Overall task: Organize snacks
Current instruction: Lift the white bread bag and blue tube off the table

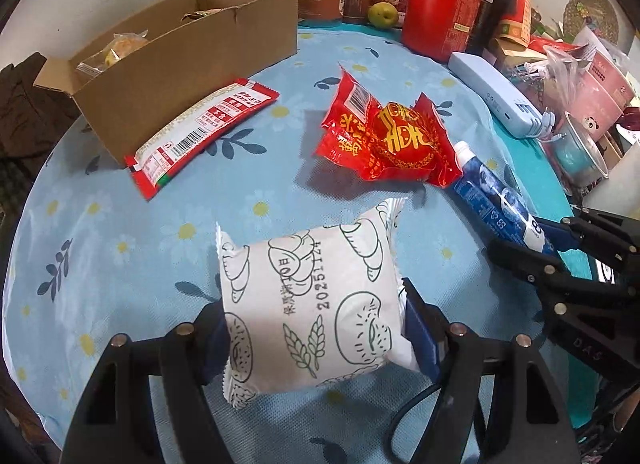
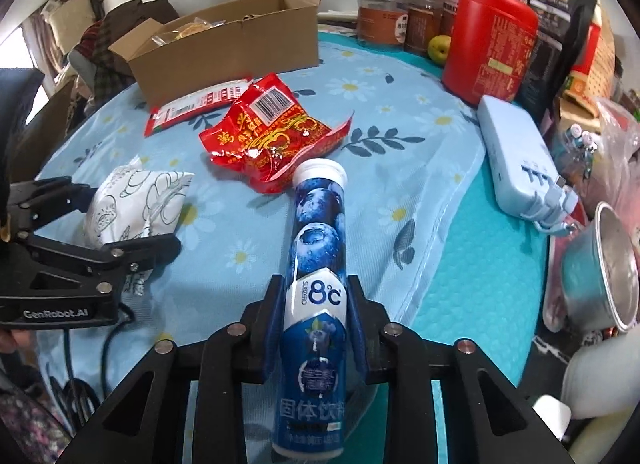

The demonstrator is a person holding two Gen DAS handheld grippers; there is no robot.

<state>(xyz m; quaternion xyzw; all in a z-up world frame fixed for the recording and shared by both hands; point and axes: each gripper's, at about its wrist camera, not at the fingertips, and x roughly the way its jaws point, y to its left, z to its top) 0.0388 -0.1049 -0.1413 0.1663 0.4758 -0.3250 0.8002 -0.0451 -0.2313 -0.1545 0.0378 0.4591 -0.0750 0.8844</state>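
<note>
Left gripper [image 1: 316,328] has its jaws clamped on the white bread packet [image 1: 312,304], one pad on each side edge; packet sits tilted just above the bench [image 1: 120,223], which is covered by a light blue daisy-print cloth. Right gripper [image 2: 316,328] has its jaws clenched around the blue drink tube [image 2: 316,264], gripping the lower half, white cap pointing away toward the red snack bags [image 2: 272,135].

Landmark: cardboard box [image 1: 180,63], open-topped, flaps up, a few wrapped snacks inside, at the far left of the bench.
- Long red-and-white packet [image 1: 200,135] lies flat against the box's front wall, touching or nearly so.
- Red snack bags: crumpled pile to the right of the box, apart from it, bare cloth between.
- Bread packet: nearer the camera than the box, open cloth between the two.
- Tube: right of the red bags, cap end just beside them.
- Red canister [image 1: 440,11], jars, a green fruit [image 1: 383,15]: crowded along the far edge to the right of the box.
- Pale blue power bank [image 2: 516,159] with cable lies on the cloth's right edge, well away from the box; a metal cup [image 2: 608,268] and clutter beyond it.

Free room: bare cloth strip between the box front and both grippers. Cloth's right edge shows teal mat beneath. Right side is cramped.
</note>
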